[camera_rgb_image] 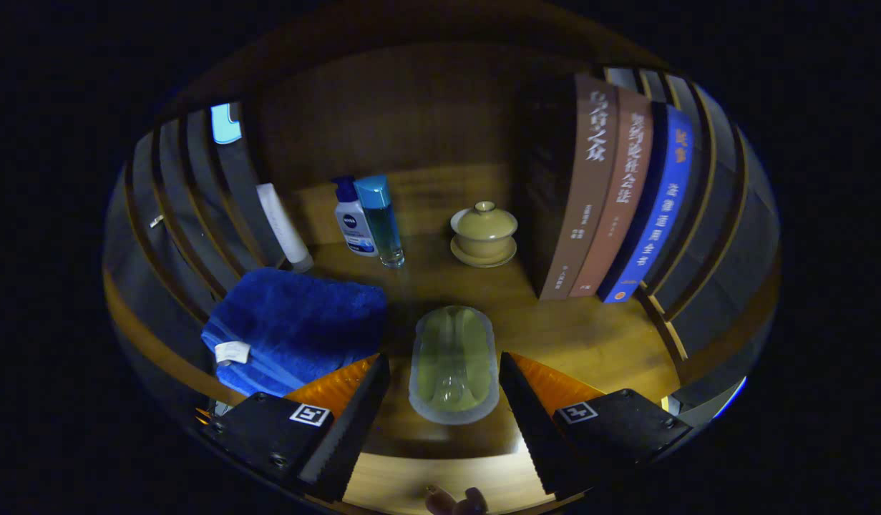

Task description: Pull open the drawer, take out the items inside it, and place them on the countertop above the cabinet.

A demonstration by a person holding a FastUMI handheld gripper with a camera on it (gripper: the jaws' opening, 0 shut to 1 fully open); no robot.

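Here the claw (444, 408) hangs open over the table (583, 343), its fingers spread either side of a glass jar (453, 365) without touching it.

The jar stands low in the centre of the frame, so one item looks already set on top; whether more wait below I cannot tell, and the pale edge with knobs at the bottom may be the drawer front. Further back sit a blue towel (297, 325) at lower left, two bottles (368, 218) and a white tube (284, 225) at centre left, a lidded cup (483, 232) mid-frame and three books (615, 193) upright at right. The wood surface is dimly lit inside a dark slatted alcove.
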